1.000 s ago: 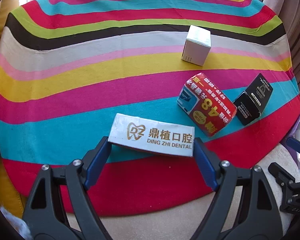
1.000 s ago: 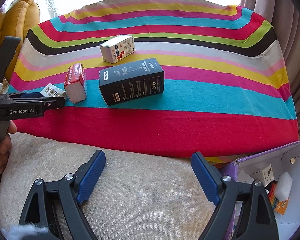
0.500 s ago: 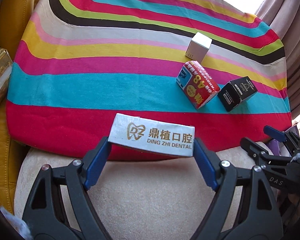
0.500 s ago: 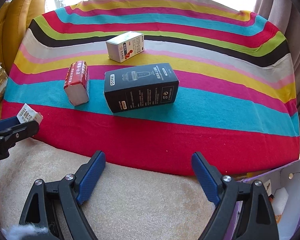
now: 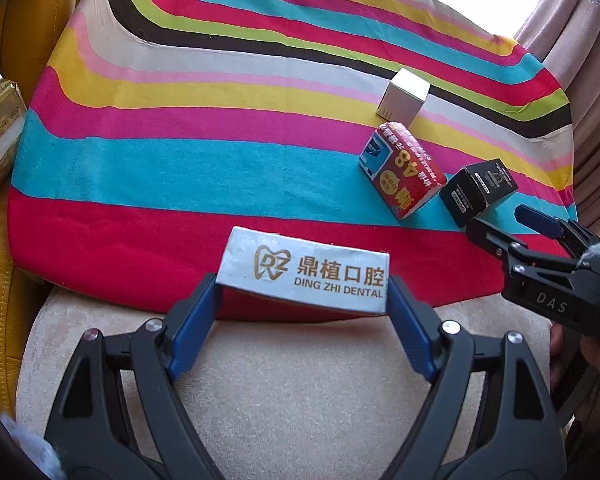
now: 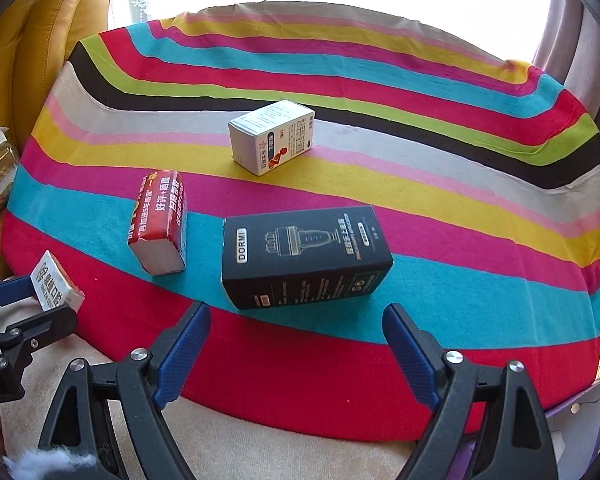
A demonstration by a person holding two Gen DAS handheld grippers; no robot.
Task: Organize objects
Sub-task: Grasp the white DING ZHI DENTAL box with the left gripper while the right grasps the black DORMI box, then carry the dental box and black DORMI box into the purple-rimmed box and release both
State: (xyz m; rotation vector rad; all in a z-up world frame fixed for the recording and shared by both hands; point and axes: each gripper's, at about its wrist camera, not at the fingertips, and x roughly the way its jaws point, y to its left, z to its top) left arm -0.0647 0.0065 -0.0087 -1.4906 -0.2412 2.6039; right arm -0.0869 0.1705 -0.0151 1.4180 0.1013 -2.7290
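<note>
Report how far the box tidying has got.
Done: nothing I can confirm from how things lie. In hand: the left gripper is shut on the white dental box. The right gripper is open and holds nothing, near the black box. Left: the black box, the red box and the white carton sit on the striped cloth.

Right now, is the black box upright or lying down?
Lying down. The black box rests on a long side on the striped cloth, its printed face up.

In the right wrist view, open striped cloth (image 6: pixel 460 184) is seen at right; the black box (image 6: pixel 304 258), red box (image 6: pixel 160 222) and white box (image 6: pixel 272 136) crowd centre-left.
</note>
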